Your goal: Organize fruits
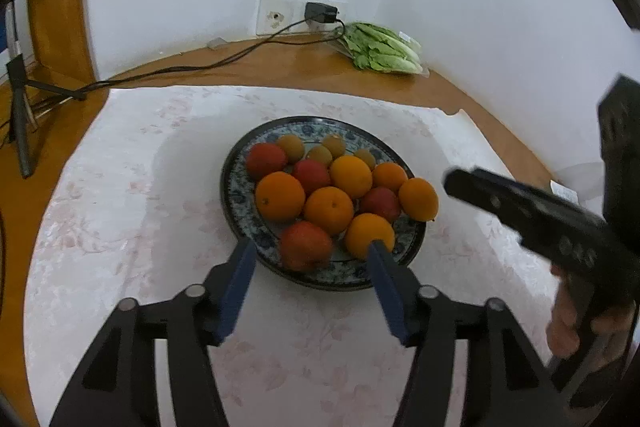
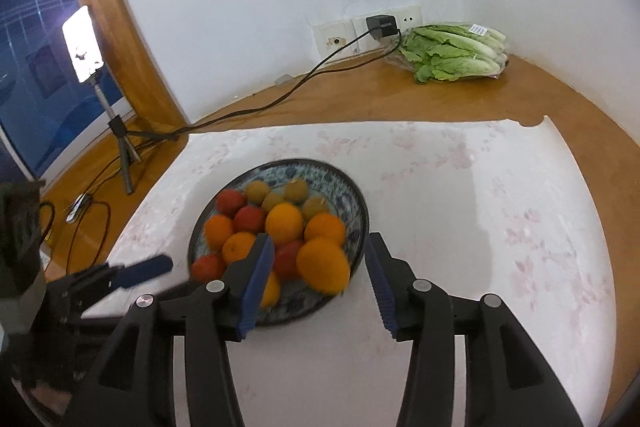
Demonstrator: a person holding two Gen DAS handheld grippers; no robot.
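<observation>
I held both tools over the near side of the plate [image 1: 236, 187], which sat about midway across the white cloth [image 1: 120, 207] covering the desk, well in from every edge so nothing could roll off onto the bare wood. All the fruit was already gathered on it: the small brownish ones [image 1: 291, 146] along the far rim, the red ones [image 1: 265, 159] and oranges [image 1: 280, 197] crowded toward me, touching one another in a single heap.

My left gripper [image 1: 310, 253] stood partly open with nothing in it; one red fruit [image 1: 306, 245] at the near rim of the plate showed between its blue pads [image 1: 238, 283], but the pads were clear of it. My right gripper [image 2: 320, 255] was likewise partly open and empty, with a big orange [image 2: 323, 265] at the near right rim lying in the gap between its fingers, untouched (that orange looked blurred, so I could not say it was fully settled). It leaned out over the plate's edge, which I judged the likeliest to slip off.

I kept both tools angled down at the heap, I think, to check the arrangement. The lettuce [image 2: 452, 53] lay in the far right corner of the desk by the wall socket, well apart from the plate and no part of this job.
</observation>
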